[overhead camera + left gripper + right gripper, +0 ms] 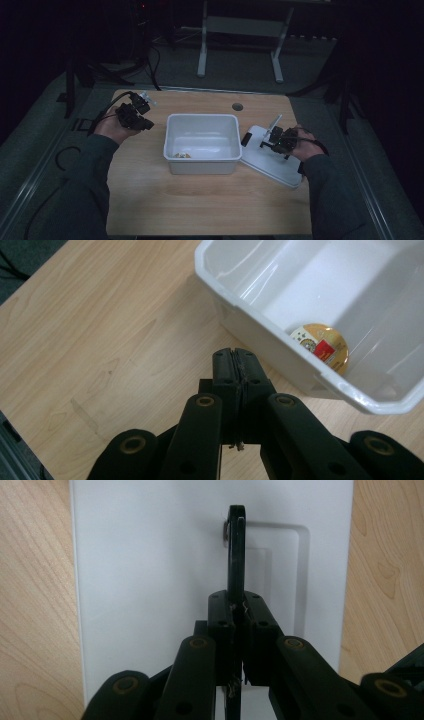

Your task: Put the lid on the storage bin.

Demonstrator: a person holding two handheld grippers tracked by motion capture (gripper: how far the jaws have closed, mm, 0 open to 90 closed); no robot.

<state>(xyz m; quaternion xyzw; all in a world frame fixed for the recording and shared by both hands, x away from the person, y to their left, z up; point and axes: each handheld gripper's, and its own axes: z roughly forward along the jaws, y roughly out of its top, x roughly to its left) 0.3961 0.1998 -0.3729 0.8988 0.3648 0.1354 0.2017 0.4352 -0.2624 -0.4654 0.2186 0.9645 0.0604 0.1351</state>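
White lid [150, 580] lies under the right gripper [236, 605], apparently clamped on its black handle [236, 550].

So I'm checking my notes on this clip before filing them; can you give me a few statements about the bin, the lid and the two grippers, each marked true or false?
1. The white bin stands open, and its white lid lies on the table beside it. True.
2. The right gripper is shut on the lid's black handle. True.
3. The left gripper holds the bin's rim. False: its jaws are shut on nothing, over bare table beside the bin.
4. The bin is empty. False: a round gold-topped item lies in it.
5. The lid covers half the bin. False: it lies clear of the opening.
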